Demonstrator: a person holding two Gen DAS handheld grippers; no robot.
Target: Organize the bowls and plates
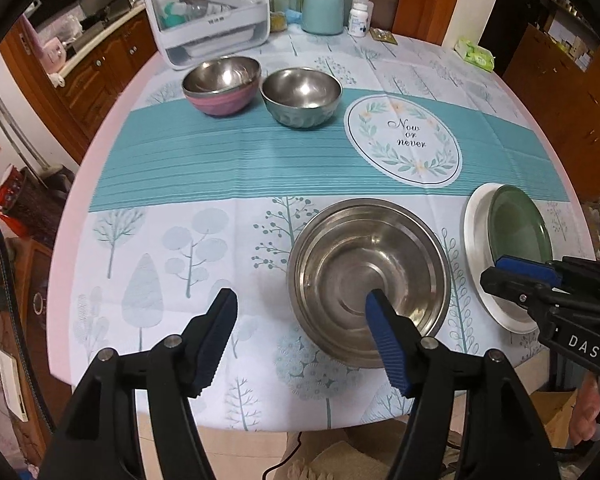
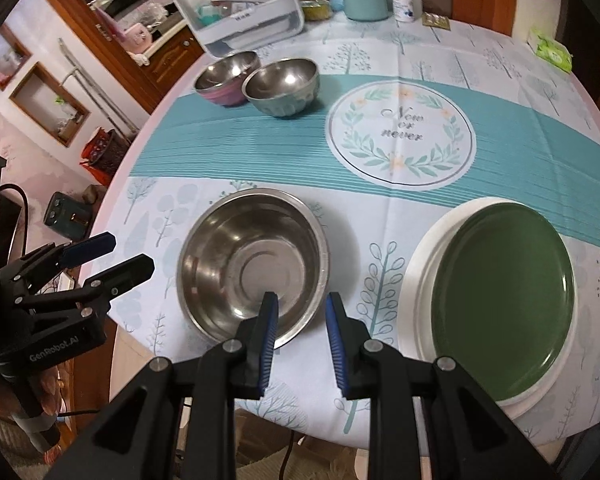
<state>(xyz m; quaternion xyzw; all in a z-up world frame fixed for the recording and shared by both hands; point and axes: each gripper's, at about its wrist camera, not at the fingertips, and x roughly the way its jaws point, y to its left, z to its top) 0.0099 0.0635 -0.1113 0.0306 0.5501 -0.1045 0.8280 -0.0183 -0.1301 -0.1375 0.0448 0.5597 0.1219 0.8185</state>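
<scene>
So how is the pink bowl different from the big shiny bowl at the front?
The pink bowl is pink outside; the big bowl is bare steel all over. The pink bowl is smaller and rounder, the big bowl wider with a flat bottom. The pink bowl sits beside a green bowl, the big bowl alone. Both are shiny inside, upright and empty.

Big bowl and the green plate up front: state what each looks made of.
Big bowl: looks like stainless steel, brushed and shiny, with mirror glare and concentric rings on its base. Green plate: probably glazed ceramic, maybe melamine; smooth, dark, softly glossy. It sits on a white plate with a matte look, material unclear.
</scene>
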